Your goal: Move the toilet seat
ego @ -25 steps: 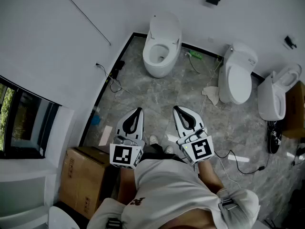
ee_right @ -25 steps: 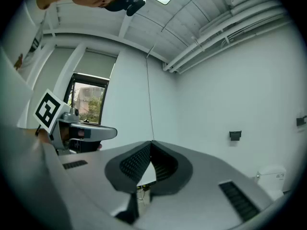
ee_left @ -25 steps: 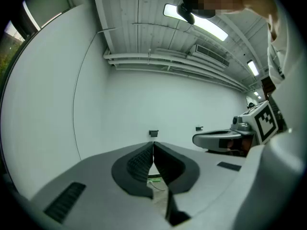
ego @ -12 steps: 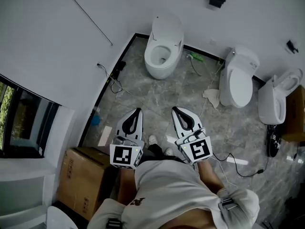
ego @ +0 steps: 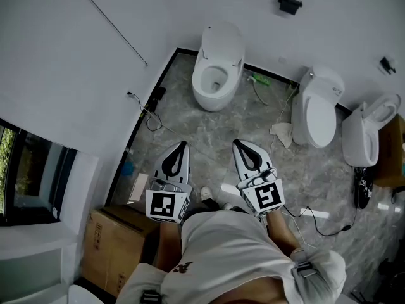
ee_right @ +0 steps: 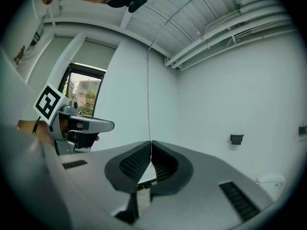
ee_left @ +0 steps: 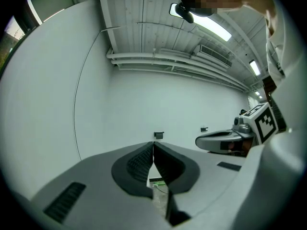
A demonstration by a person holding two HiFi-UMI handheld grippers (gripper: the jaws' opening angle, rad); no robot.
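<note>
**Both grippers closed and empty**

The left gripper point(ego: 183, 145) and right gripper point(ego: 237, 143) have their jaws fully together, holding and touching nothing. The toilet seat point(ego: 199, 84) lies on the open toilet point(ego: 223, 43) at the far wall, well apart from both. Bare floor point(ego: 202, 128) lies between; a cable point(ego: 149, 116) skirts the left wall.

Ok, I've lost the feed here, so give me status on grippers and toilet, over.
Left gripper and right gripper shut, empty. Corner toilet ahead, bowl open, out of reach. Crumpled rag on floor beside middle toilet.
</note>
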